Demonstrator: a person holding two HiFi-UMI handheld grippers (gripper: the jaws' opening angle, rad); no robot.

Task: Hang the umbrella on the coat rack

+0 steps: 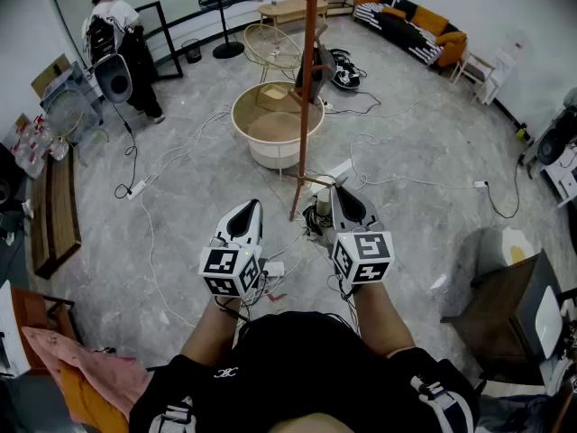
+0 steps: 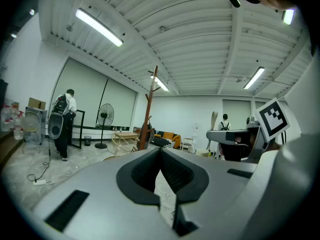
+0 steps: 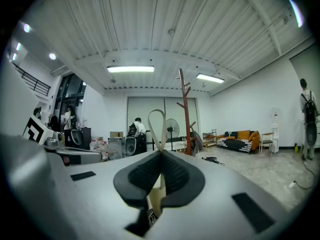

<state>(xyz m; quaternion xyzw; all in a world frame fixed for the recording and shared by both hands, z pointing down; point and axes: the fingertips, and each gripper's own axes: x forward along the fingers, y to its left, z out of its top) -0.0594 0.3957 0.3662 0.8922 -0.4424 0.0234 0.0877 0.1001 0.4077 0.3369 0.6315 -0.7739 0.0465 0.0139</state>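
Umbrella strap (image 3: 156, 111) is up front: a pale loop standing straight up out of the right gripper (image 3: 160, 151), whose pads are pinched tight on it at the base. Below the jaws the umbrella's cream body (image 3: 155, 196) drops away, so its long axis runs upright, loop end up, crossing the gripper that juts out level. From the head view that body is only a pale stub (image 1: 323, 203) seen almost end-on, just left of the right gripper (image 1: 339, 192).

Left gripper (image 1: 252, 206) sits close alongside to the left, apart from the umbrella. Its jaws are pressed together with nothing between them (image 2: 160, 149).

Just beyond both tips rises the coat rack (image 1: 305, 106), a thin brown pole with its foot on the grey floor; in the right gripper view its pegs (image 3: 186, 90) branch off to the right of the loop. Behind it sits a round cream tub (image 1: 275, 126). Far left stands a person (image 1: 117, 39), far right an orange sofa (image 1: 415, 21).
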